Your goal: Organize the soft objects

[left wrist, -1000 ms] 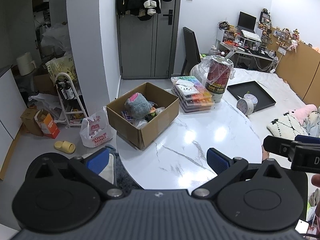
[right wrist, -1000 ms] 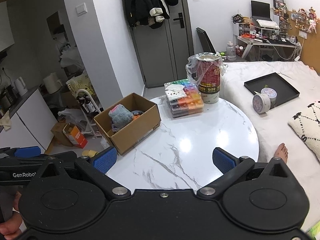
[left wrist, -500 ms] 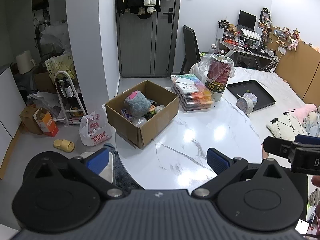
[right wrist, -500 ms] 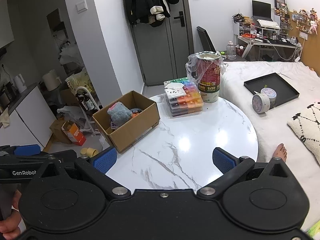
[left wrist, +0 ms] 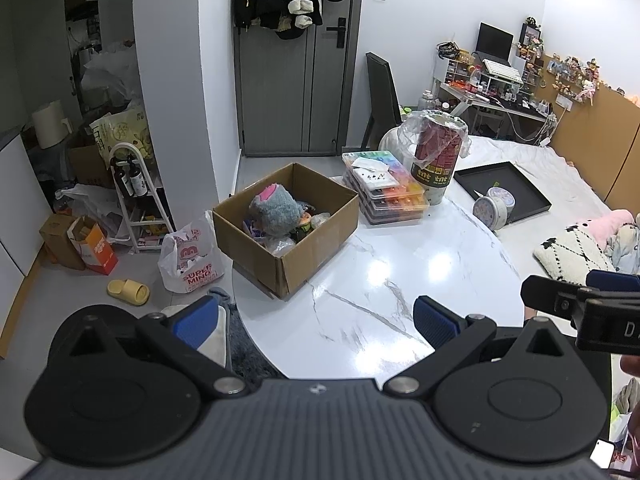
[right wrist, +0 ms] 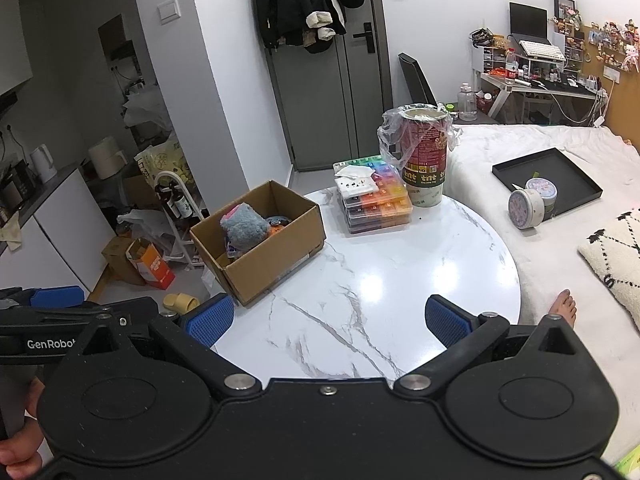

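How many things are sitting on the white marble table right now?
3: the cardboard box at the table's left edge, the stacked colorful organizer cases at the back, and the bag-lined red canister right of them.

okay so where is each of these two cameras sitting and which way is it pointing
Left wrist: on the left gripper, facing the table and box; own open fingers and the right gripper's tip show.
Right wrist: on the right gripper, facing the same way; open fingers, left gripper, a hand and a bare foot show.
Both share the box, grey plush and door.
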Action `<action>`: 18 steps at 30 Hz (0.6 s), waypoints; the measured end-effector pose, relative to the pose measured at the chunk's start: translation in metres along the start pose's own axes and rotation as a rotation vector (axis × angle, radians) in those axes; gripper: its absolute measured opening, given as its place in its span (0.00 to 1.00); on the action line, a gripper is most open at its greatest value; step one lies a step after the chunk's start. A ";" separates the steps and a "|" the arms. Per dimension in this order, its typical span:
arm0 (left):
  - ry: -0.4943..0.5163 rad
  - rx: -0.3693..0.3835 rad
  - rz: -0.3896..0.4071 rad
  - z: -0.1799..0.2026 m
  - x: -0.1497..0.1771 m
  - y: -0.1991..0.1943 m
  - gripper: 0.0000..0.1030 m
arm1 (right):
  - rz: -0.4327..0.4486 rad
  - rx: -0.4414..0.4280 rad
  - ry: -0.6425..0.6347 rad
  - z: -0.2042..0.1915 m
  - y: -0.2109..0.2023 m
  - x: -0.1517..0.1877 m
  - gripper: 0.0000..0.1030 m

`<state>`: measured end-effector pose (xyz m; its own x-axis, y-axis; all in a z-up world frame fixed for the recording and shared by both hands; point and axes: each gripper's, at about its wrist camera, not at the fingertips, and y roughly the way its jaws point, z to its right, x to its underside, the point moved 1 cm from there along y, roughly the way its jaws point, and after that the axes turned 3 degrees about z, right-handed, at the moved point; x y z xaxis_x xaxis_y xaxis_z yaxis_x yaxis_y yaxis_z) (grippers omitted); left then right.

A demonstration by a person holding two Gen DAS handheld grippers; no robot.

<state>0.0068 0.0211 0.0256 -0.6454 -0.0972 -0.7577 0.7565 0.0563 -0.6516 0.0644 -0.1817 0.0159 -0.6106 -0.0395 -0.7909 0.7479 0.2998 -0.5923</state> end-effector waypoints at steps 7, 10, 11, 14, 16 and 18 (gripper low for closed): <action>-0.002 -0.003 0.001 -0.002 -0.003 0.000 1.00 | 0.001 0.000 0.000 0.000 0.001 -0.001 1.00; -0.004 -0.005 0.003 -0.002 -0.003 -0.001 1.00 | 0.003 0.000 -0.003 -0.002 0.002 -0.001 1.00; -0.005 -0.006 0.002 -0.003 -0.004 -0.001 1.00 | 0.002 0.001 -0.004 -0.002 0.002 0.000 1.00; -0.003 -0.005 0.002 -0.003 -0.004 -0.001 1.00 | 0.000 0.001 -0.002 -0.003 0.003 0.000 1.00; -0.005 -0.004 0.002 -0.004 -0.004 -0.001 1.00 | 0.000 0.000 0.000 -0.003 0.002 0.000 1.00; -0.006 -0.005 0.002 -0.003 -0.003 -0.001 1.00 | -0.002 0.000 -0.002 -0.003 0.002 0.001 1.00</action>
<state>0.0075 0.0247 0.0289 -0.6434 -0.1026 -0.7586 0.7571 0.0611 -0.6504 0.0644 -0.1781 0.0142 -0.6117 -0.0424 -0.7899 0.7465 0.2997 -0.5941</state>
